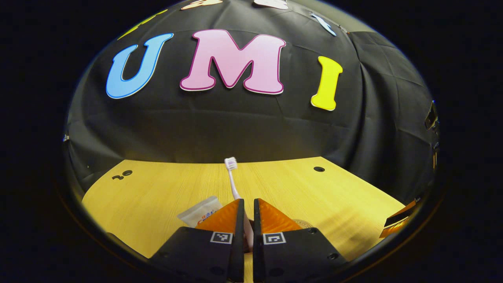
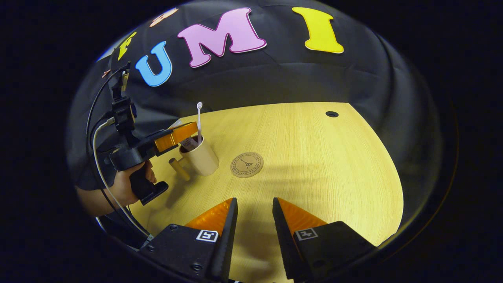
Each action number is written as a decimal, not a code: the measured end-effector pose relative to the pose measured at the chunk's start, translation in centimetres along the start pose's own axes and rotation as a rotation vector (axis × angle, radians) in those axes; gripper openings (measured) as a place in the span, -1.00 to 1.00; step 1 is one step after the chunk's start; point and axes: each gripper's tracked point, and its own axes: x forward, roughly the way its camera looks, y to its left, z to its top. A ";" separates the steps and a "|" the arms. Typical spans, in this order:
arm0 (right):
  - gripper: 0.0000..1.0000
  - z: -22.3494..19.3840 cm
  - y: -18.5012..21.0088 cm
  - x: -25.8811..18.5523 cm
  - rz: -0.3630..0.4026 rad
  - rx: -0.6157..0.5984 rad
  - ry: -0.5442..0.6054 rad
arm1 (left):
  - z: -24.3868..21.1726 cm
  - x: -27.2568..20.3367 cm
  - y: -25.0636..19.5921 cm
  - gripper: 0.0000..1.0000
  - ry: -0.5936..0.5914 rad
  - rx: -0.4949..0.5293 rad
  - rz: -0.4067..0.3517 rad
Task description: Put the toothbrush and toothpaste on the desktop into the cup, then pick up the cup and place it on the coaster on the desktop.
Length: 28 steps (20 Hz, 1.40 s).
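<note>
Left gripper view: left gripper (image 1: 248, 208) low at the bottom edge, fingers nearly together with a slim white toothbrush (image 1: 232, 177) rising from the narrow gap, pale bristle head up and stem upright against the light wooden desktop (image 1: 165, 188). Fingers seemingly clamped on the brush handle, though actual contact hidden between them. Just left of the fingers, the flat crimped end of a white toothpaste tube (image 1: 200, 212) poking up. A sliver of the round tan coaster (image 1: 303, 223) showing just right of the fingers. At the far right edge, a tip of the other gripper.

Right gripper view: right gripper (image 2: 254, 208) at the bottom, fingers parted with bare desktop (image 2: 314, 157) between them, holding nothing. Ahead, a round tan coaster with a dark printed emblem (image 2: 246, 164) flat on the wood. Left of it and apart from it, a beige cylindrical cup with a side handle (image 2: 200, 159), upright, with the toothbrush (image 2: 199, 120) standing in it and the toothpaste tube (image 2: 188, 142) leaning inside. Left gripper (image 2: 184, 133) reaching over the cup's mouth, held in a person's hand (image 2: 129, 184), cables trailing from its body.
</note>
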 end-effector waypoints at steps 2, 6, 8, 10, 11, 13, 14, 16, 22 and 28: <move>0.11 -0.3 0.1 -0.4 -0.004 0.005 0.003 | 0.0 -1.2 -0.2 -0.68 0.010 0.007 -0.012; 0.11 -0.8 0.3 -1.2 -0.011 0.014 0.006 | -0.8 -4.1 -0.4 -0.25 0.059 0.030 -0.032; 0.11 -0.9 0.5 -1.4 -0.009 0.015 0.008 | -1.0 -6.1 -0.1 0.05 0.091 0.034 -0.036; 0.11 -0.9 0.6 -1.5 -0.006 0.017 0.011 | -1.4 -7.6 0.3 0.23 0.128 0.042 -0.040; 0.11 -0.9 0.6 -1.5 -0.004 0.021 0.011 | -1.5 -8.3 0.5 0.29 0.149 0.044 -0.044; -0.09 -0.9 0.5 -1.6 -0.003 0.027 0.013 | -2.3 -9.3 1.0 0.36 0.198 0.041 -0.047; 0.11 -0.8 0.5 -1.7 -0.004 0.028 0.014 | -2.9 -9.6 1.3 0.39 0.230 0.033 -0.041; 0.11 -0.7 0.3 -2.0 -0.002 0.036 0.019 | -3.8 -9.7 2.1 0.51 0.288 0.010 -0.025; 0.11 -0.2 -1.4 -3.8 -0.029 0.067 -0.009 | -8.7 -8.5 2.3 0.66 0.558 -0.041 -0.060; 0.11 -0.4 -4.9 -5.8 -0.088 0.112 -0.027 | -12.2 -6.7 2.6 0.66 0.744 -0.090 -0.059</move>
